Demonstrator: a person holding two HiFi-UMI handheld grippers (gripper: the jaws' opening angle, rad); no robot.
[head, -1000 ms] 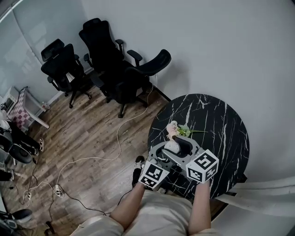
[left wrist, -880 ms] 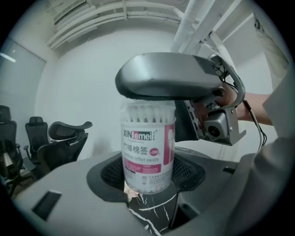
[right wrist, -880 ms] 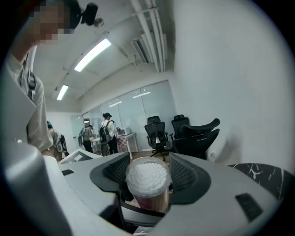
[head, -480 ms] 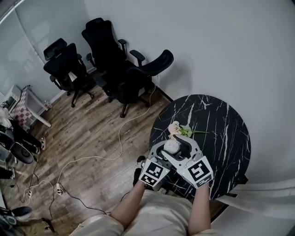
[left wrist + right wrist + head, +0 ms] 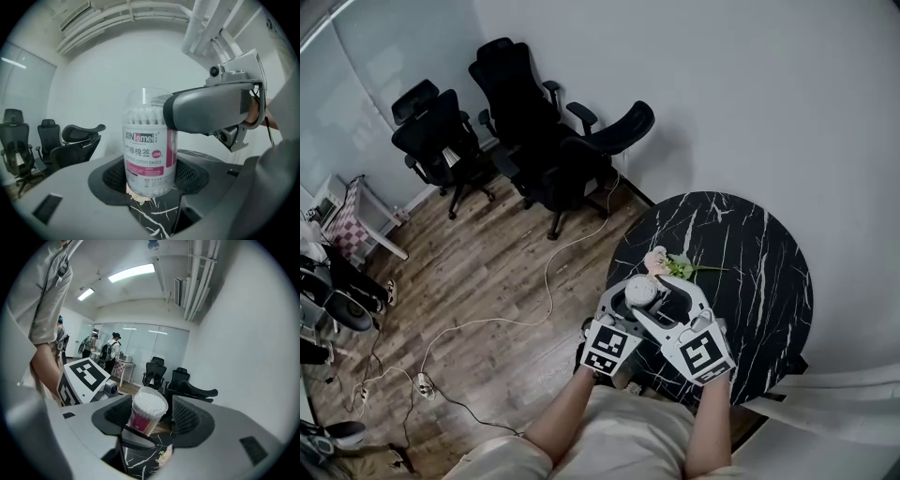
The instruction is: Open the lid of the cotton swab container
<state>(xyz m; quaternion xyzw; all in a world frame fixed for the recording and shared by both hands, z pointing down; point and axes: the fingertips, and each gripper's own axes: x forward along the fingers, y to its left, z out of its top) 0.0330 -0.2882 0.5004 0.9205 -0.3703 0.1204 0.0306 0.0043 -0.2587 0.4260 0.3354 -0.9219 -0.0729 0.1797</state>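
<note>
The cotton swab container (image 5: 149, 147) is a clear tub with a pink and white label, packed with white swabs. My left gripper (image 5: 150, 185) is shut on its lower body and holds it just above the black marble table (image 5: 741, 253). In the head view the container (image 5: 640, 292) sits between both grippers near the table's left edge. My right gripper (image 5: 149, 414) has its jaws on either side of the container's top (image 5: 148, 409); the left pad touches, and a slim gap shows at the right pad. One right finger (image 5: 206, 110) lies against the tub's upper right.
A pale artificial flower (image 5: 661, 263) lies on the table just beyond the grippers. Black office chairs (image 5: 534, 141) stand on the wood floor at the far left, with cables (image 5: 487, 323) trailing across it. People stand in the far background of the right gripper view.
My right gripper has swung in from the right and now straddles the container's top. Both grippers and the container have shifted slightly left and toward me.
</note>
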